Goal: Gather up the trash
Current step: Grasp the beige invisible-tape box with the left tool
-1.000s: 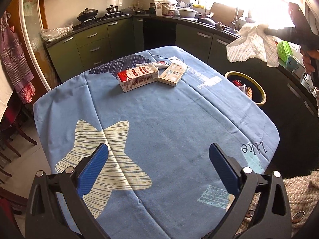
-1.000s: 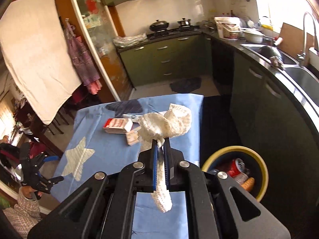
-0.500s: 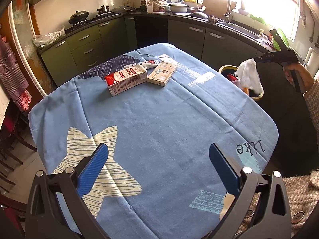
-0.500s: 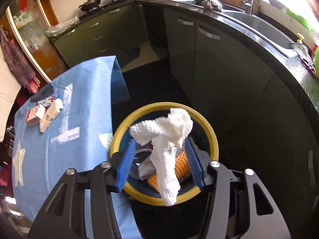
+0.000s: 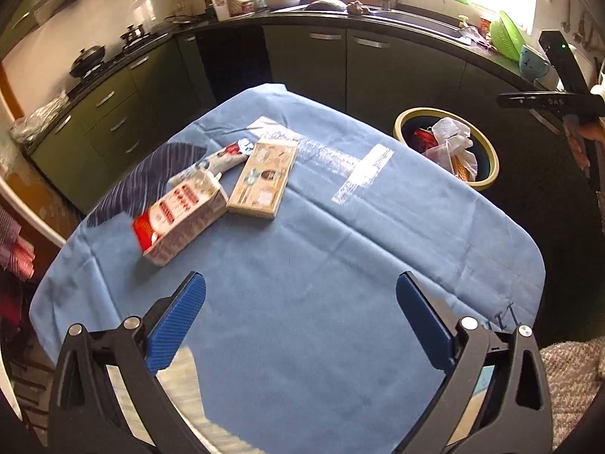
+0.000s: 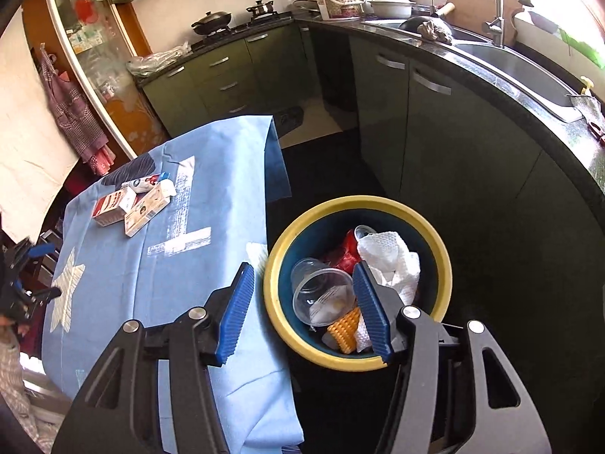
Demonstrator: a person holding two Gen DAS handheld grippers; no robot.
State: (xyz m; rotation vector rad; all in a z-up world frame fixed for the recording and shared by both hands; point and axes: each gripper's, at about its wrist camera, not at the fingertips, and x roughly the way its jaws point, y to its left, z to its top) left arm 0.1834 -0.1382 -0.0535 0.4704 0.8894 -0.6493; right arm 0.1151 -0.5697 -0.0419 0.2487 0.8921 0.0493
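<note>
My right gripper (image 6: 302, 268) hangs over the yellow-rimmed bin (image 6: 446, 265) beside the table, its jaws opening with nothing held between them. A crumpled white paper towel (image 6: 389, 257) lies in the bin on top of a clear plastic cup (image 6: 321, 291) and other rubbish. My left gripper (image 5: 300, 283) is open and empty above the blue tablecloth (image 5: 340, 249). Ahead of it lie a red and white carton (image 5: 181, 215), a flat tan box (image 5: 262, 179) and a tube (image 5: 227, 157). The bin (image 5: 487, 174) and towel (image 5: 450, 132) also show in the left wrist view.
Dark green kitchen cabinets (image 6: 435, 121) and a black counter with a sink (image 6: 510, 60) curve around the bin. The floor by the bin is dark. A person's hand (image 5: 582, 140) holds the right gripper's handle. Chairs stand at the table's left side.
The right gripper came down over the bin, opened, and the white towel fell from it into the bin. The left gripper moved across the table toward the carton and box.
</note>
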